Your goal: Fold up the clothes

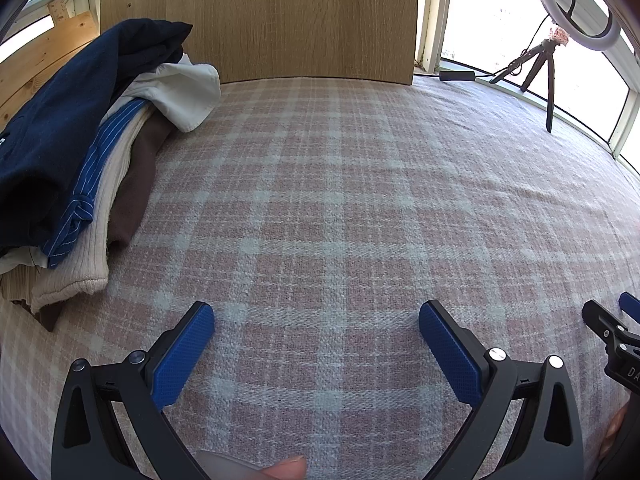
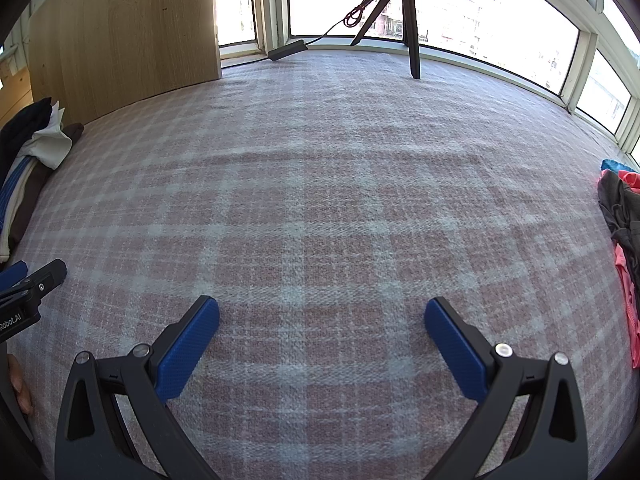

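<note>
A stack of folded clothes (image 1: 80, 168) lies at the left on the pink plaid blanket (image 1: 340, 208): navy on top, then white, blue striped, cream and brown layers. It also shows at the left edge of the right wrist view (image 2: 28, 160). A loose heap of grey, pink and blue clothes (image 2: 624, 240) lies at the right edge. My left gripper (image 1: 316, 316) is open and empty, low over the bare blanket. My right gripper (image 2: 322, 312) is open and empty over the blanket (image 2: 320, 200); its tip shows in the left wrist view (image 1: 608, 316).
A wooden panel (image 1: 260, 16) stands at the back of the blanket. A black tripod (image 2: 404, 12) with a ring light (image 1: 576, 4) stands by the windows at the back right, with a cable and a black adapter (image 2: 286, 50).
</note>
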{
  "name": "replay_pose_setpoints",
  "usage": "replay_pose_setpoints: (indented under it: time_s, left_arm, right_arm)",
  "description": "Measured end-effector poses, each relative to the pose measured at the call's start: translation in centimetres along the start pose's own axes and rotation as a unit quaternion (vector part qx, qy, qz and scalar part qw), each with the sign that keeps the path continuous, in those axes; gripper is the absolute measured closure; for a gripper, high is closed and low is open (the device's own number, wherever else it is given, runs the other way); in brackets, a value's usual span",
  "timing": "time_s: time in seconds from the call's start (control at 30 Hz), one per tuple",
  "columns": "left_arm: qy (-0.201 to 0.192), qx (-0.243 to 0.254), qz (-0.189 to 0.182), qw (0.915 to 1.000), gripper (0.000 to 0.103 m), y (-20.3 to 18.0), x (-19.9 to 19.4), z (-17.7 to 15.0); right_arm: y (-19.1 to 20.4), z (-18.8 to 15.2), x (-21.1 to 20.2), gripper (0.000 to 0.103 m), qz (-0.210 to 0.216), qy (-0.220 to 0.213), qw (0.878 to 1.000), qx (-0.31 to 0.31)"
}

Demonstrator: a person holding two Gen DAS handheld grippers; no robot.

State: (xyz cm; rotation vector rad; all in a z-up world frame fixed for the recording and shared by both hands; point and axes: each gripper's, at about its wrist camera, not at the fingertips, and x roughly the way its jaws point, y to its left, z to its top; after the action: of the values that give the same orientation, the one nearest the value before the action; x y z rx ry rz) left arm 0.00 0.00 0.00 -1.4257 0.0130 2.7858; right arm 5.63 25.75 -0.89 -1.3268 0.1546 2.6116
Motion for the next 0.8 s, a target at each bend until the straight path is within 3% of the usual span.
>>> replay_pose_setpoints:
  time_s: [0.8]
  left_arm:
    - [0.000,0.000,0.002,1.0000,0.000,-0.34,0.00,0.02]
  right_arm:
    - [0.02,0.00,0.00,0.000,0.000,0.001,1.000,-0.001]
